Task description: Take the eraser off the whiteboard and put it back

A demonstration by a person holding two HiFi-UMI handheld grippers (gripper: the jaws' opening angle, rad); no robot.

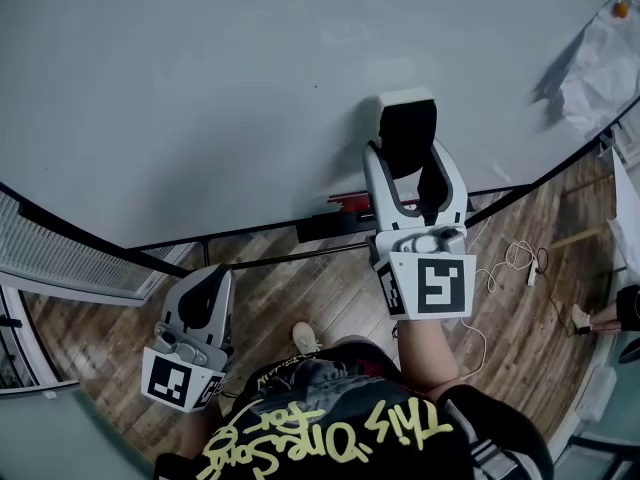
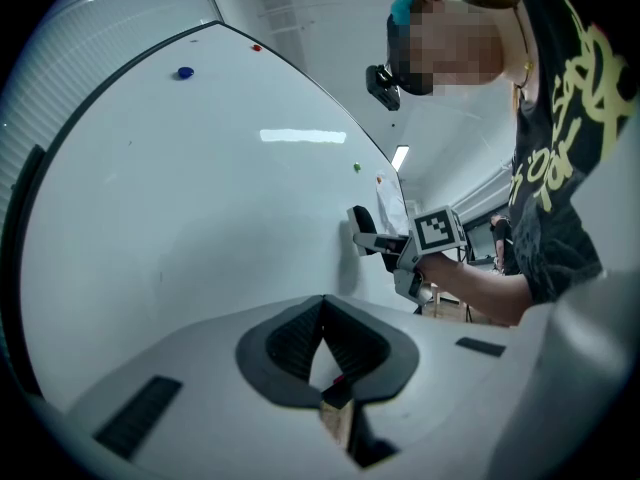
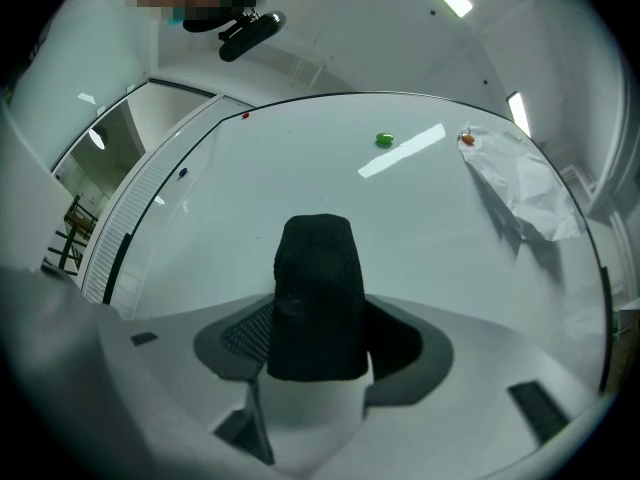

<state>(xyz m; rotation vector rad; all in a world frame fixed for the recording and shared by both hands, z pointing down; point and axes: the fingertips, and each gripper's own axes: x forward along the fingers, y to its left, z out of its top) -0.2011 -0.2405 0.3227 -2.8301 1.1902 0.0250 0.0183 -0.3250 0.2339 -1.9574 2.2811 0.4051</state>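
Right gripper [image 3: 315, 353]: jaws clamped on the eraser [image 3: 315, 298], black felt face towards its camera, white body seated between the pads. From the head view I log the eraser [image 1: 407, 128] held up at the whiteboard [image 1: 200, 88], above the tray ledge; the left gripper view shows it right at the board surface, though I cannot confirm contact. Left gripper [image 2: 322, 340]: jaws together, nothing between them, held low over the wooden floor [image 1: 300, 288], well apart from the eraser. Also on the board: a crumpled paper sheet [image 1: 600, 68] under an orange magnet [image 1: 621, 9], a green magnet [image 3: 384, 140], a blue magnet [image 2: 185, 72].
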